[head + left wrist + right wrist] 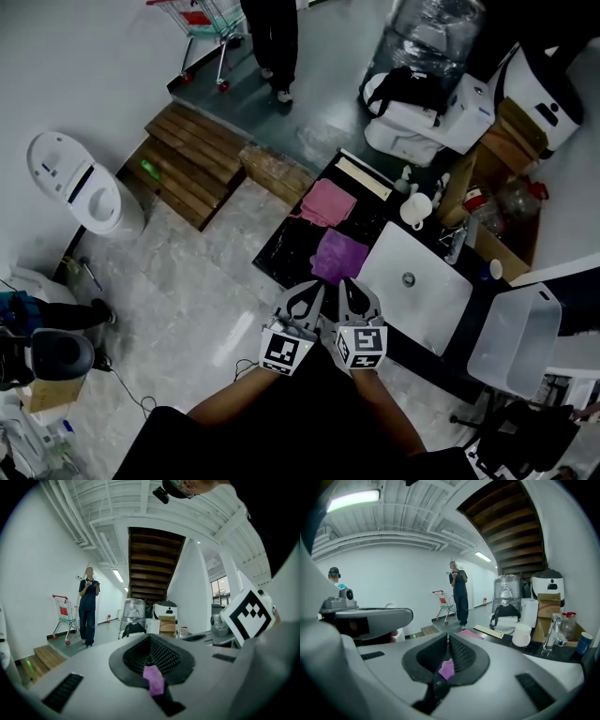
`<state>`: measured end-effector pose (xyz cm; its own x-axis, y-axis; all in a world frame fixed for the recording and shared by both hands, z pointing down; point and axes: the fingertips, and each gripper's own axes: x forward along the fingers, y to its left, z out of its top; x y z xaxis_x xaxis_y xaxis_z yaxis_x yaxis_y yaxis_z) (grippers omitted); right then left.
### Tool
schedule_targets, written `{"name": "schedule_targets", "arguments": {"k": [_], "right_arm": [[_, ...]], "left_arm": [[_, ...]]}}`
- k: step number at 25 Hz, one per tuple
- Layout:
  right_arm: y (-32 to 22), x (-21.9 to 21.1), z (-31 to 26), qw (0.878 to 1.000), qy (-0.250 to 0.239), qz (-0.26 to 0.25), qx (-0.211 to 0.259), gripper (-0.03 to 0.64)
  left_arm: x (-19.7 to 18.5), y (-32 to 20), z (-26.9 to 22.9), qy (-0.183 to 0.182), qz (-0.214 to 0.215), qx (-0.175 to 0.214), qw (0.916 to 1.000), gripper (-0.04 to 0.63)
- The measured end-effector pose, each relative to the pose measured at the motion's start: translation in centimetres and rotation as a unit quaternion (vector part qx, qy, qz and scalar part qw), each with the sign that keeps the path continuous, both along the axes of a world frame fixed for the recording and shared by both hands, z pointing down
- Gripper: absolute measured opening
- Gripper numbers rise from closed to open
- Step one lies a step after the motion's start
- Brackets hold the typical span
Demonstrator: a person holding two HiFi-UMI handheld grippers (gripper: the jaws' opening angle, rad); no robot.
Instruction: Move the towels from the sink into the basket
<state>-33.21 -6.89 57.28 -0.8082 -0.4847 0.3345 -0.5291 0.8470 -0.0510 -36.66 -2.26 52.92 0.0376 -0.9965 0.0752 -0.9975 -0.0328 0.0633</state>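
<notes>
In the head view, the left hand-held gripper (317, 289) and the right hand-held gripper (345, 287) sat side by side at the near edge of a purple fabric towel (339, 255). The towel lay over the black table (281, 258), just left of the white rectangular sink (417, 305). A pink fabric towel (328, 202) lay farther off, and the white plastic basket (520, 337) stood right of the sink. In the left gripper view, the jaws were clamped together on a bit of purple towel (153, 679). The right gripper view showed the same pinch on that towel (447, 668). Carrying the purple towel seemed to be the step in hand; next, both grippers would need to swing right, across the sink, to the basket.
</notes>
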Motion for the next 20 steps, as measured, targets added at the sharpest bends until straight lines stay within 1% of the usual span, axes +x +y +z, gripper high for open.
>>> {"name": "schedule_targets", "arguments": {"k": [3,8,10,11,12,14,16,20], "right_arm": [[-1.9,-0.3,2.3,1.000,0.017,-0.007,-0.019,0.021],[-4.8,-1.0,6.4,0.997,0.055,-0.019,-0.042,0.021],[-5.4,-1.5,8.1,0.995,0.072,-0.031,-0.057,0.034],[-5.6,-1.7,9.0,0.994,0.079,-0.038,-0.070,0.090],[-5.8,-2.0,9.8,0.992,0.085,-0.045,-0.083,0.174],[-6.4,-2.3,11.1,0.989,0.097,-0.055,-0.099,0.190],[-7.1,-2.7,12.1,0.987,0.106,-0.064,-0.102,0.195],[-7.6,-3.7,14.5,0.981,0.131,-0.089,-0.114,0.234]], "left_arm": [[-0.7,-1.6,1.2,0.015,-0.013,-0.019,0.9996,0.012],[-1.7,-3.9,2.4,0.017,-0.031,-0.034,0.9988,0.013],[-2.0,-4.5,3.3,0.021,-0.038,-0.044,0.9981,0.012],[-2.2,-4.7,3.7,0.022,-0.042,-0.050,0.9976,0.012],[-2.3,-5.0,4.0,0.022,-0.046,-0.055,0.9972,0.012],[-2.6,-5.4,4.5,0.022,-0.052,-0.062,0.9965,0.012],[-2.8,-5.7,4.9,0.024,-0.058,-0.067,0.9958,0.012],[-3.2,-6.1,5.7,0.030,-0.069,-0.077,0.9942,0.012]]}}
